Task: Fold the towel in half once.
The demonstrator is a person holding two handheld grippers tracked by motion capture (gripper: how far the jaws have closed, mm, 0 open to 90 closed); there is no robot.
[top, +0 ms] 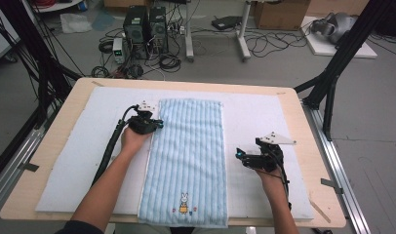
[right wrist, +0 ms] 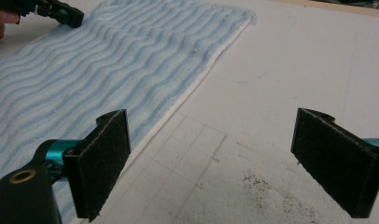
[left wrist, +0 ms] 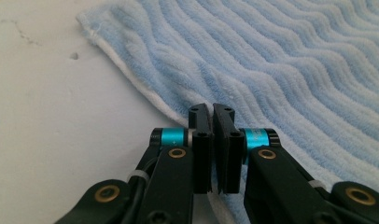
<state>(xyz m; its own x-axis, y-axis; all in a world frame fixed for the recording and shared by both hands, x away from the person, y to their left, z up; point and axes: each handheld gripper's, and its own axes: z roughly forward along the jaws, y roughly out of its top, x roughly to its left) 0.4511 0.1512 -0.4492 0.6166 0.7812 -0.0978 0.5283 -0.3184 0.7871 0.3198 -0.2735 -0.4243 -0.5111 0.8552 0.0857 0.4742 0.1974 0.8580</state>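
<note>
On the left side of the counter, over its white mat, the left gripper sits at the left long edge of the blue striped towel, toward the far half of that edge. From the left gripper view, its jaws stand almost together, with only a thin slit between the pads, right at the towel's white-trimmed border; whether a fold of cloth is pinched in that slit cannot be told, since the pads hide the spot. The hand behind it rests low on the mat, and a black cable trails back along the forearm.

Across the middle, the towel lies flat and lengthwise on the mat, its far end short of the mat's far border and its near end hanging a little over the counter's front edge. A small rabbit emblem shows near that near end.

Farther right, the right gripper is just beside the towel's right long edge, pointing toward it. Seen from the right gripper view, its jaws are spread wide with nothing between them: one pad is over the towel's border, the other over bare mat, which is speckled with dark flecks there. A grey three-cornered plate tops this gripper.
</note>
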